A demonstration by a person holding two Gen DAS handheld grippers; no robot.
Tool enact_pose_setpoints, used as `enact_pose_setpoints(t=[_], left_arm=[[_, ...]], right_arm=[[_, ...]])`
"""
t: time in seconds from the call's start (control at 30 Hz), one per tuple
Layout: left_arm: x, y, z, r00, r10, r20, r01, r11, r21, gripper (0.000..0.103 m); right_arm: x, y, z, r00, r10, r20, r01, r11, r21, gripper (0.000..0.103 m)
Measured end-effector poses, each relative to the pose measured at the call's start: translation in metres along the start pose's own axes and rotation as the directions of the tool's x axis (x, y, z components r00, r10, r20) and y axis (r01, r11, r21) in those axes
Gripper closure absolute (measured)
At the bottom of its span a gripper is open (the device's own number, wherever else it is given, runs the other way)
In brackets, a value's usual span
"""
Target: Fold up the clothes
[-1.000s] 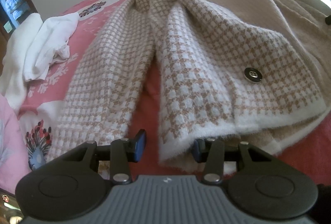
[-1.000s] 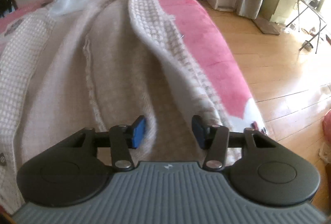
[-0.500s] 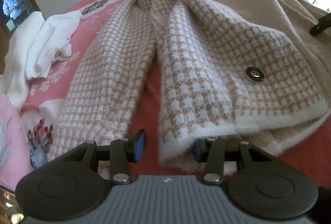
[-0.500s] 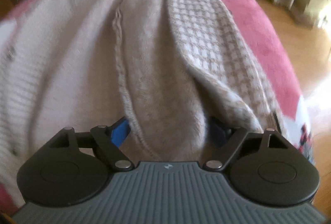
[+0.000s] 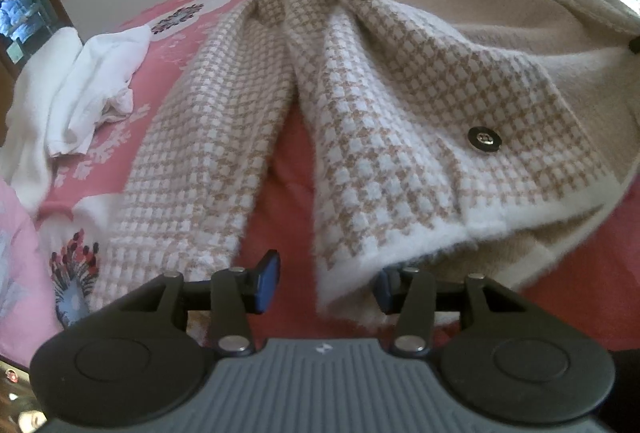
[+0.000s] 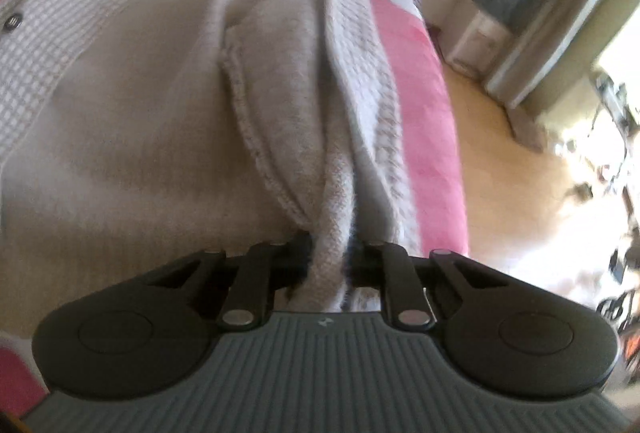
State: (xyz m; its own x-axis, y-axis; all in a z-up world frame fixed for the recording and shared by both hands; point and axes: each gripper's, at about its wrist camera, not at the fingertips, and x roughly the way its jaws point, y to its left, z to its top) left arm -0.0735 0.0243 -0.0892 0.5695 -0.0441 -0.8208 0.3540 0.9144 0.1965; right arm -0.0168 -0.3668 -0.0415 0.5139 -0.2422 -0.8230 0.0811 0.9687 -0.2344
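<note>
**Cardigan spread on the bed, right edge pinched**

Cardigan (image 5: 420, 105) covers your pink bedspread (image 5: 288, 169); bare bedspread lies between sleeve (image 5: 200, 161) and front panel. Your right gripper (image 6: 329, 261) is closing, pads pinching a beige fold. Your left gripper (image 5: 326, 287) is opening, the hem corner between its jaws, unpinched.

no readable txt, labels or nos. anywhere; only a small pale logo mark on the left gripper (image 5: 325, 285) and right gripper (image 6: 329, 257) housings, not legible.
</note>
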Motion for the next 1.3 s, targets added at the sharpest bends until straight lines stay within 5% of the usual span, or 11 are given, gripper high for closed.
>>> enact_pose_setpoints(t=[0.13, 0.37, 0.57, 0.7, 0.77, 0.87, 1.0, 1.13, 1.3], left_arm=[[0.005, -0.003, -0.001, 1.0, -0.003, 0.001, 0.003, 1.0, 0.012, 0.053], [0.005, -0.001, -0.002, 1.0, -0.009, 0.002, 0.009, 1.0, 0.008, 0.053], [0.005, -0.004, -0.001, 1.0, -0.008, -0.001, 0.008, 1.0, 0.008, 0.053], [0.004, -0.003, -0.002, 1.0, -0.001, -0.003, 0.001, 1.0, 0.012, 0.051], [0.004, -0.003, -0.001, 1.0, 0.004, -0.005, -0.004, 1.0, 0.01, 0.05], [0.003, -0.004, -0.002, 1.0, 0.009, -0.006, -0.009, 1.0, 0.006, 0.05], [0.003, -0.003, -0.002, 1.0, 0.01, -0.006, -0.01, 1.0, 0.004, 0.05], [0.003, -0.001, -0.004, 1.0, 0.005, -0.015, -0.005, 1.0, 0.001, 0.05], [0.002, 0.004, -0.005, 1.0, -0.008, -0.027, 0.008, 1.0, 0.002, 0.05]], right_arm=[[0.021, -0.021, -0.011, 0.998, 0.047, -0.051, -0.041, 0.991, 0.125, 0.088], [-0.006, -0.025, -0.013, 0.999, 0.042, -0.02, -0.038, 0.984, 0.175, 0.062], [-0.056, -0.021, -0.023, 0.999, -0.004, 0.042, -0.003, 0.986, 0.164, 0.058], [-0.081, -0.015, -0.023, 0.987, 0.038, 0.157, -0.073, 0.971, 0.228, 0.058], [-0.092, -0.008, -0.021, 0.967, 0.092, 0.237, -0.154, 0.954, 0.257, 0.058], [-0.088, 0.013, -0.009, 0.913, 0.293, 0.283, -0.368, 0.89, 0.268, 0.051], [-0.032, 0.057, 0.0, 0.809, 0.563, 0.171, -0.585, 0.741, 0.328, 0.051], [0.021, 0.097, -0.012, 0.783, 0.618, 0.068, -0.581, 0.69, 0.432, 0.051], [0.032, 0.107, -0.021, 0.734, 0.675, 0.073, -0.631, 0.638, 0.442, 0.053]])
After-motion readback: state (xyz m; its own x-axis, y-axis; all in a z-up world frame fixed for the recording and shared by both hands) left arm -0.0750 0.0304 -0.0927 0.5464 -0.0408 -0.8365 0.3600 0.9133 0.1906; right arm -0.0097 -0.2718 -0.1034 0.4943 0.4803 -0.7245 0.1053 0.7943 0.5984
